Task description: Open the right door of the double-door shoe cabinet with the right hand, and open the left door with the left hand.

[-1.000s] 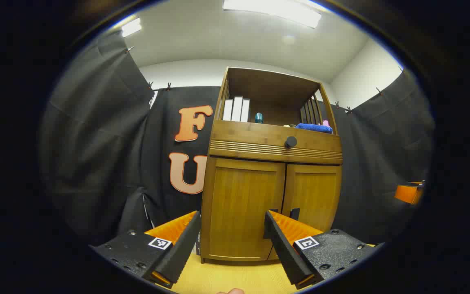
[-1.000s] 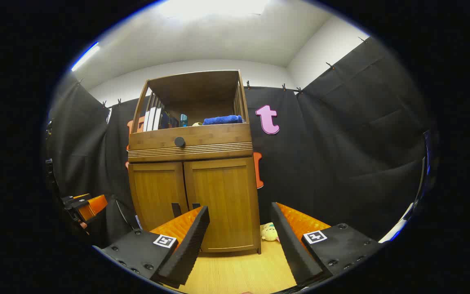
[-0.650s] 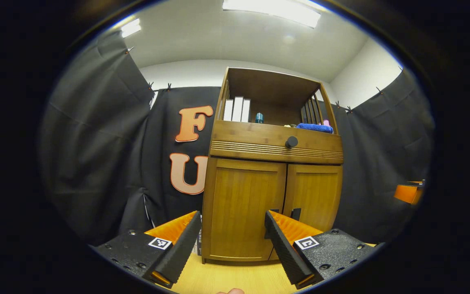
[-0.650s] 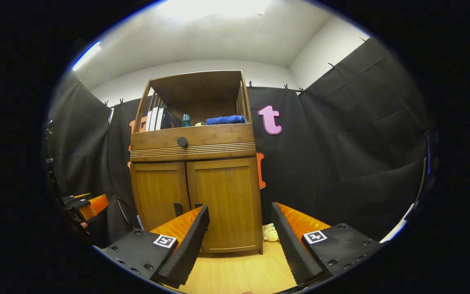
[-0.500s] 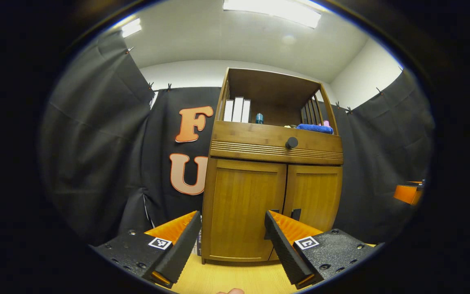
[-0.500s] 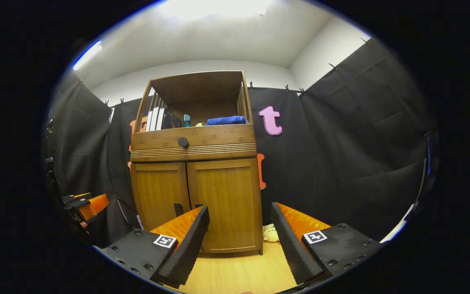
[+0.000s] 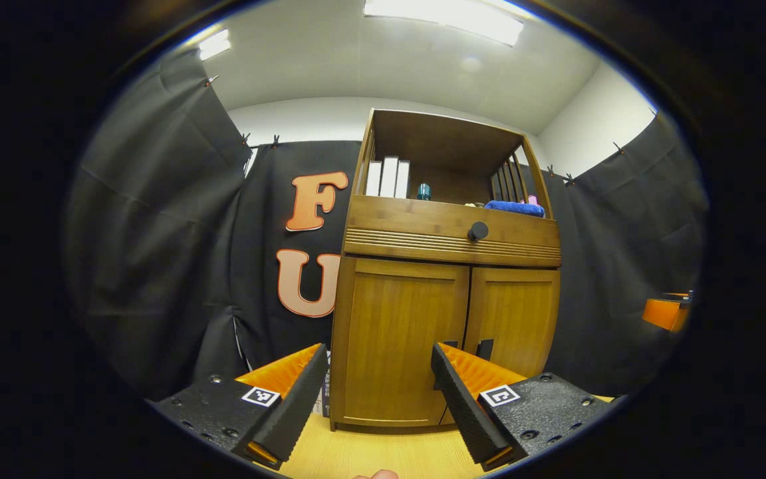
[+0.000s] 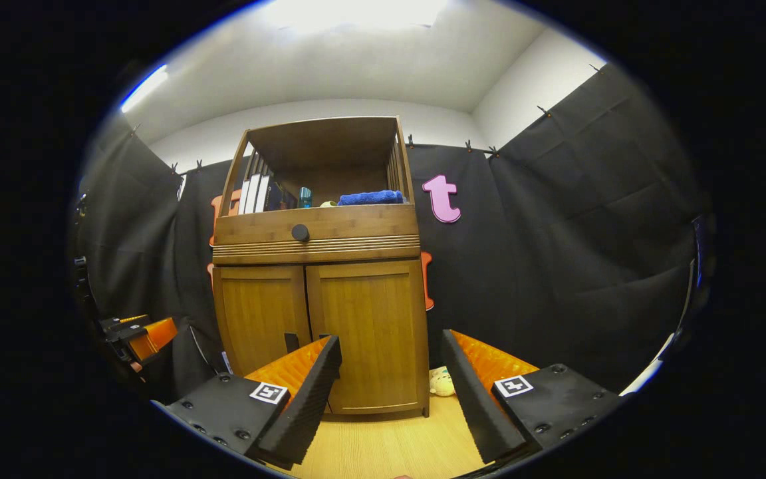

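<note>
Slightly nearer now: rectangular wooden cabinet (image 7: 446, 319)

The cabinet (image 8: 320, 266) stands on the floor (image 8: 389, 442) against the far wall, its left door (image 8: 260, 316) and right door (image 8: 366, 329) side by side below a drawer with a knob (image 8: 300, 232). On the open shelf above, books (image 8: 253, 193) stand at the left, a bottle (image 8: 304, 197) sits mid-shelf and a towel (image 8: 370, 197) lies at the right. A plush toy (image 8: 441, 382) lies on the floor just right of the cabinet, and both grippers, left (image 7: 378, 399) and right (image 8: 391, 399), are near, in front of the doors and apart from them.
</note>
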A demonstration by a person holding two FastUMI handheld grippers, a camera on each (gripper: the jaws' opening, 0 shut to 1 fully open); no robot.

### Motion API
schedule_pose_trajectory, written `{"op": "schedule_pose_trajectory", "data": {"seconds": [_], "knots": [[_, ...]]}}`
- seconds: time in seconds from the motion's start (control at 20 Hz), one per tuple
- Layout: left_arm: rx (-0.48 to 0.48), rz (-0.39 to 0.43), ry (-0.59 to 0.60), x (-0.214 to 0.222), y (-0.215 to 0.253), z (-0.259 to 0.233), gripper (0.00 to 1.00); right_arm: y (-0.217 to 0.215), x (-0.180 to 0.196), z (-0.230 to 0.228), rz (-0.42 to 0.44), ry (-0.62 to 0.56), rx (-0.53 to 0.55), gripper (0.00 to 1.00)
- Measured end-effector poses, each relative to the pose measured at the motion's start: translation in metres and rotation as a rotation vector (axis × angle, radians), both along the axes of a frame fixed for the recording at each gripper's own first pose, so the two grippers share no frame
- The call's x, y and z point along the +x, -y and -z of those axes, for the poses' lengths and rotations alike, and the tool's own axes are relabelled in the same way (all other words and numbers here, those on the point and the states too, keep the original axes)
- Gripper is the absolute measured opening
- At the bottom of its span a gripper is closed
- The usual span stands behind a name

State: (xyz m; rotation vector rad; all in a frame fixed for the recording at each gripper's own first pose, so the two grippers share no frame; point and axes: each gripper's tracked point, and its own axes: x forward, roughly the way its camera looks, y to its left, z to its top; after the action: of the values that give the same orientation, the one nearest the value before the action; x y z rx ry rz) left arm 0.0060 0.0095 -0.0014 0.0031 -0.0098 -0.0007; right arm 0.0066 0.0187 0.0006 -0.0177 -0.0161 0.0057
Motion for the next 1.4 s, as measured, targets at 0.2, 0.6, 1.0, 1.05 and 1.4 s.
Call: {"op": "schedule_pose_trajectory", "data": {"seconds": [0.2,0.6,1.0,1.05,1.4], "knots": [[0.010,-0.006,-0.004,0.004,-0.006,0.003,0.92,-0.008,0.009,-0.003,-0.004,0.016,-0.014,0.98],[0.027,-0.034,0.005,0.012,-0.023,0.008,0.94,-0.030,0.063,0.016,-0.045,0.023,-0.046,1.00],[0.038,-0.089,-0.030,0.021,-0.048,0.025,0.92,-0.092,0.187,0.072,-0.159,-0.037,-0.036,0.97],[0.037,-0.092,-0.033,0.021,-0.050,0.028,0.95,-0.099,0.201,0.083,-0.169,-0.055,-0.029,0.97],[0.040,-0.117,-0.038,0.019,-0.056,0.033,0.92,-0.123,0.279,0.166,-0.172,-0.173,-0.014,0.97]]}}
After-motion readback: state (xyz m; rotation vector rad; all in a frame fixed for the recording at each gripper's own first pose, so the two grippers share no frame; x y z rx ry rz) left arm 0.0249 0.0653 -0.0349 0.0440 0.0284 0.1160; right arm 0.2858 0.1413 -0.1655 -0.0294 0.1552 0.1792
